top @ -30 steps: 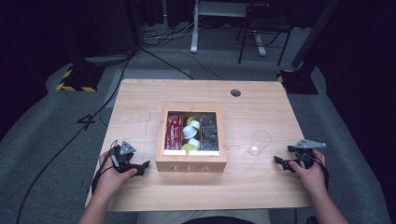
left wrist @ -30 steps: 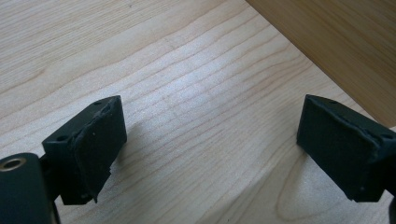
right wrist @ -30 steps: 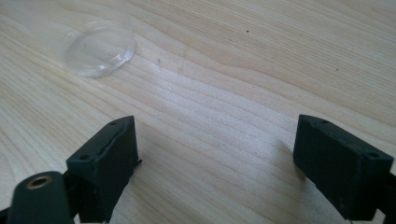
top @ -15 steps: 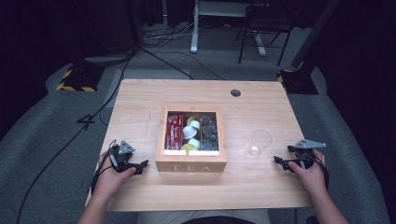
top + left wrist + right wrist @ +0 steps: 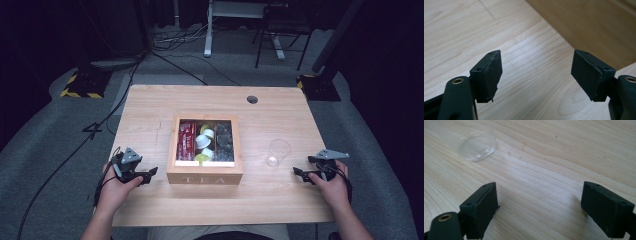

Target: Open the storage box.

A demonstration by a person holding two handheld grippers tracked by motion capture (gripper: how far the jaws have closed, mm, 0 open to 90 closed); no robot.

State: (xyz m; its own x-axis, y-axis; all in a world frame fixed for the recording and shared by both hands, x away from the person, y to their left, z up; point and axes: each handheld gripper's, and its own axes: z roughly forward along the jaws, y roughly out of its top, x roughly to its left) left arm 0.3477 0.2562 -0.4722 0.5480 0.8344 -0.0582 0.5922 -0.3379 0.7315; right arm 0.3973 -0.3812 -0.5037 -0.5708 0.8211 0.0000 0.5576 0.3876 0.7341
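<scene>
Inside the wooden tea box [image 5: 205,172] the contents are small and hard to sort. A red packet [image 5: 186,141] fills the 9 o'clock compartment, its long axis running from 12 to 6. White and yellow-green pods share the middle, and dark grey pieces crowd the 3 o'clock compartment. Their exact count cannot be told. In the left gripper view the box is cut off at the top edge, so just a slanting stretch of its side wall shows.

The clear cup [image 5: 278,152] stands upright on the desk [image 5: 150,107] with its mouth up, just beside the box at its 3 o'clock. In the right gripper view it is faint against the wood and cropped at the upper left.

There are two grippers, one box and one cup. The left gripper [image 5: 148,175] rests near the box's front left corner, at its 8 o'clock, and points toward the box. Its jaws have just been closing and stand fairly wide apart, with bare wood between them. The right gripper [image 5: 300,172] sits at about 4 o'clock from the cup and points toward it. Its jaws are wide apart and hold nothing.
</scene>
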